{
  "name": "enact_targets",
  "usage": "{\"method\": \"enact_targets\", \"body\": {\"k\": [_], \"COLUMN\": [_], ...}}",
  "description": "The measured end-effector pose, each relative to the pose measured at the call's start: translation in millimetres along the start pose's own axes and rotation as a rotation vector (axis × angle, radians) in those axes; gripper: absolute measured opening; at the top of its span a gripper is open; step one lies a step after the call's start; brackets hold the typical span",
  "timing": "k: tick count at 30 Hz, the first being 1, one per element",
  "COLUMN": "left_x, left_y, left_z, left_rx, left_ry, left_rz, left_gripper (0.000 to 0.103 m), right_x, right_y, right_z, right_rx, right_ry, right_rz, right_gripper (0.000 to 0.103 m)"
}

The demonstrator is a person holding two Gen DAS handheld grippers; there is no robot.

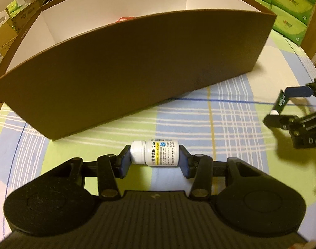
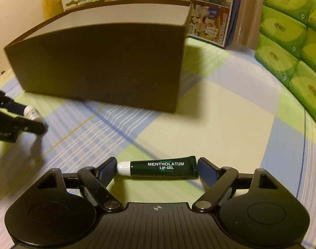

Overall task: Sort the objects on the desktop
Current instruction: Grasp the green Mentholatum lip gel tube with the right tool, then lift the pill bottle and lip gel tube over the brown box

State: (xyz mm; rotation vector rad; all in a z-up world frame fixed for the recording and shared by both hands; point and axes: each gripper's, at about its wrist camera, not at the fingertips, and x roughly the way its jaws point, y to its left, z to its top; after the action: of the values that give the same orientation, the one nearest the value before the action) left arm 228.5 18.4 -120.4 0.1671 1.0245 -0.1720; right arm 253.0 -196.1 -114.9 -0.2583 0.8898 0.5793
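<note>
Left gripper (image 1: 154,158) is clamping a white pill bottle (image 1: 155,153) end to end; right gripper (image 2: 156,168) is clamping a green lip gel tube (image 2: 158,167) likewise. The brown box (image 1: 126,68) is standing at twelve o'clock on the plaid cloth (image 2: 220,114).

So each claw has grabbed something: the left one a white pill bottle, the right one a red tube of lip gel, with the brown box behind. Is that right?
Nearly. The lip gel tube in the right claw is dark green with a white cap, not red, as the right wrist view shows. The left claw does grip the white pill bottle, and the brown box stands behind.
</note>
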Motion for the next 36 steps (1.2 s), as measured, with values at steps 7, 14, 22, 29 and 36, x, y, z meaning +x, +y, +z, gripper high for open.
{"method": "enact_targets", "body": {"k": [7,14,22,29,36], "left_x": [-8.4,-16.5,-24.3,-29.5,-35.1], "left_y": [2.4,11.4,15.4,16.0,18.8], "left_z": [-12.1,-19.0,-31.2,-36.0,-39.0], "left_rx": [0.020,0.025,0.019,0.024,0.024], "left_ry": [0.012,0.033,0.039,0.045,0.039], "left_rz": [0.005,0.009,0.007,0.008,0.005], "left_gripper": [0.042,0.042,0.042,0.042,0.042], "right_x": [-16.7,-31.3,-31.7,-35.5,-43.3], "right_y": [20.7,37.7,58.2,63.6,67.4], "right_z": [-18.6,-25.4,-34.9,-36.1,-29.7], "right_rx": [0.017,0.017,-0.030,-0.042,-0.043], "right_ry": [0.028,0.028,0.044,0.051,0.038], "right_rz": [0.028,0.053,0.050,0.041,0.042], "right_gripper": [0.081,0.081,0.081,0.081,0.081]}}
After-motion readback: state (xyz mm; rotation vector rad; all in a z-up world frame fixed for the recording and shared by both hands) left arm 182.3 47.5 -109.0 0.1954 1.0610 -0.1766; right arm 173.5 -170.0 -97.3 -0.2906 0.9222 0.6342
